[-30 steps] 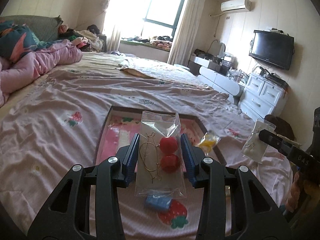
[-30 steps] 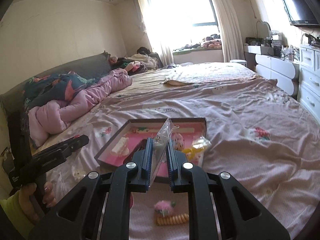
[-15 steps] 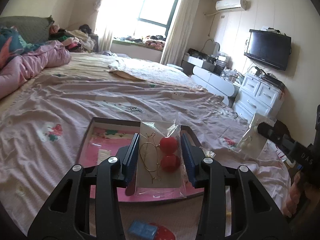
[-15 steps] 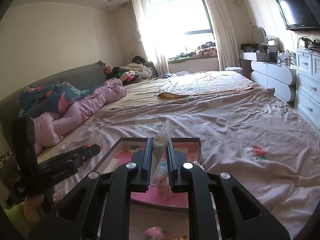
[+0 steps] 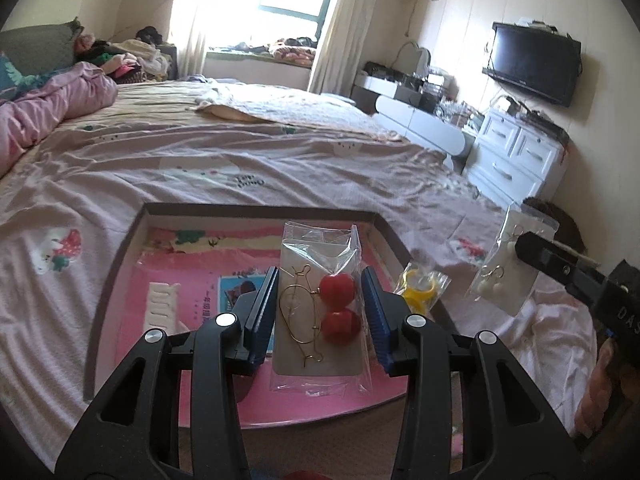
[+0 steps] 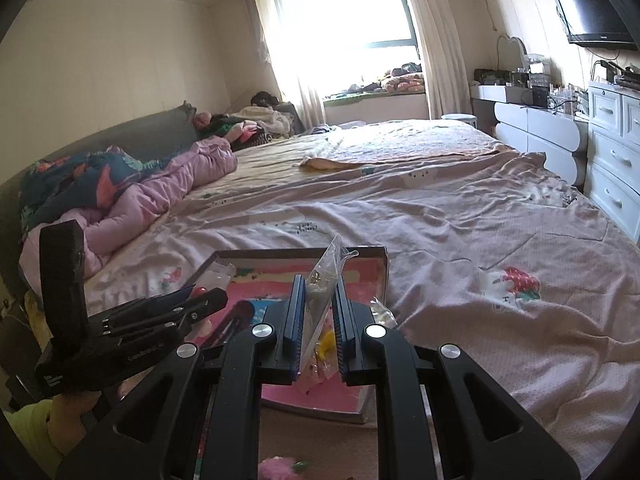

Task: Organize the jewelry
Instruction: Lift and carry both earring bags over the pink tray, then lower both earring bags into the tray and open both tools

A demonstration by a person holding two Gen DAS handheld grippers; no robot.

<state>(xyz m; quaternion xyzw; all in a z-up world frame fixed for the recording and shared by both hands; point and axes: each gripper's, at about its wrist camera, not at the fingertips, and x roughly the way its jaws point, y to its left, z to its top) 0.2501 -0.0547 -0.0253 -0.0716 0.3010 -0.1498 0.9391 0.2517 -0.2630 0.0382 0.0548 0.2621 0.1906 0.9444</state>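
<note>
My left gripper point(image 5: 320, 304) is shut on a clear bag of red ball earrings point(image 5: 320, 308) and holds it above the pink tray point(image 5: 120, 256) on the bed. My right gripper point(image 6: 318, 320) is shut on a clear bag of white ball earrings point(image 6: 324, 280), seen edge-on, above the tray's right part point(image 6: 386, 276). That bag also shows at the right of the left wrist view point(image 5: 504, 276). The left gripper shows at the left of the right wrist view point(image 6: 192, 304).
In the tray lie a white hair clip point(image 5: 160, 304) and a blue card point(image 5: 236, 292). A bagged yellow ring point(image 5: 420, 284) lies by the tray's right rim. A pink fluffy item point(image 6: 280, 468) lies near me. Pink quilt point(image 6: 160, 188) left, white drawers point(image 5: 516, 156) right.
Both grippers have moved forward over the tray with their bags still held. The tray now fills more of both views, and the items near the bed's front edge have slid below.
</note>
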